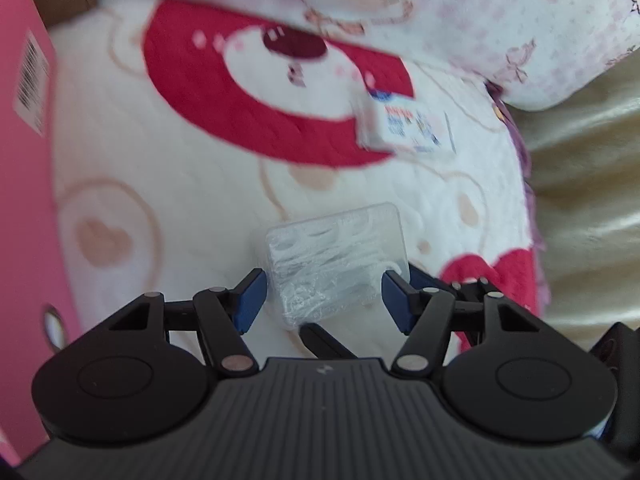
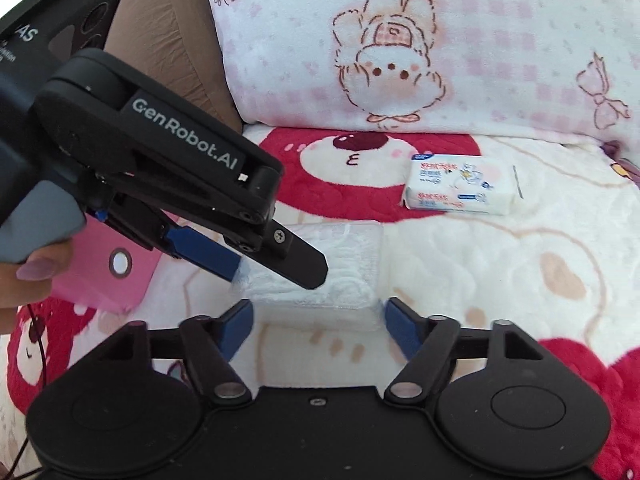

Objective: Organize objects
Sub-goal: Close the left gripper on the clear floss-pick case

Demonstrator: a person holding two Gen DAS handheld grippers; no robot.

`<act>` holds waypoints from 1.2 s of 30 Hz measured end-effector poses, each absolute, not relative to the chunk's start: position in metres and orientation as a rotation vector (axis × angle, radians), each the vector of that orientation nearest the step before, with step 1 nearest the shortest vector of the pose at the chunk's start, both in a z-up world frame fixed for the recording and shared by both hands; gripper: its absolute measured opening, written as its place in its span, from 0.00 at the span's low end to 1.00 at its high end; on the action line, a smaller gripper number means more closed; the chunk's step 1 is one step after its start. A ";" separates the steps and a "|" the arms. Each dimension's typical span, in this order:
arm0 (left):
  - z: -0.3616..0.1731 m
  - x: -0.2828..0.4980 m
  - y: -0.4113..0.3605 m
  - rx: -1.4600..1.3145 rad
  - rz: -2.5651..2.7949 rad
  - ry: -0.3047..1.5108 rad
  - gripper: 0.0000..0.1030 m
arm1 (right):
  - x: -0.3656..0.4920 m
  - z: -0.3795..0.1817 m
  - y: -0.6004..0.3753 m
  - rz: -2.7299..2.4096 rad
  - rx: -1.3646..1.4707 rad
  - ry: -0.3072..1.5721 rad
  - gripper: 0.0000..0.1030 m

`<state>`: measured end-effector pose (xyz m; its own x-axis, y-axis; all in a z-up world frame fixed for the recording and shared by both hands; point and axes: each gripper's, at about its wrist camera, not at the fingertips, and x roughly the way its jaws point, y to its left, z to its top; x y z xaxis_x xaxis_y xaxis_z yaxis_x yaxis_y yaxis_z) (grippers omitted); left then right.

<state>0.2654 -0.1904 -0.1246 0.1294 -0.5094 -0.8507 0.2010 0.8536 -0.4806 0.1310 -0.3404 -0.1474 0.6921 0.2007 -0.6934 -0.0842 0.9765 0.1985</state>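
A clear plastic pack [image 1: 340, 240] of white items lies on the bear-print blanket [image 1: 160, 184]. In the left wrist view my left gripper [image 1: 323, 296] has its blue pads on both sides of the pack's near part and looks shut on it. The right wrist view shows that same gripper [image 2: 276, 276] coming in from the left, tilted down onto the pack [image 2: 344, 248]. My right gripper [image 2: 318, 320] stands open just in front of the pack's near edge, with its pads clear of it. A white tissue pack [image 2: 460, 188] with blue and red print lies farther back on the blanket.
A pink box [image 1: 24, 160] with a barcode stands at the left, close to the pack. A pink-and-white pillow [image 2: 440, 40] and a brown cushion [image 2: 172, 40] close off the back. Cream fabric [image 1: 580, 200] lies past the blanket's right edge. A thumb [image 2: 36, 268] rests on the left gripper's handle.
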 end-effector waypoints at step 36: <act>-0.133 0.220 -0.190 -0.217 -0.562 1.168 0.55 | 0.116 -0.147 -0.321 0.051 0.114 0.801 0.90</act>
<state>0.2197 -0.1903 -0.1335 0.2747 -0.5231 -0.8068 0.3038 0.8433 -0.4434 0.1160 -0.3215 -0.1474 0.6953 0.0886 -0.7132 -0.0020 0.9926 0.1214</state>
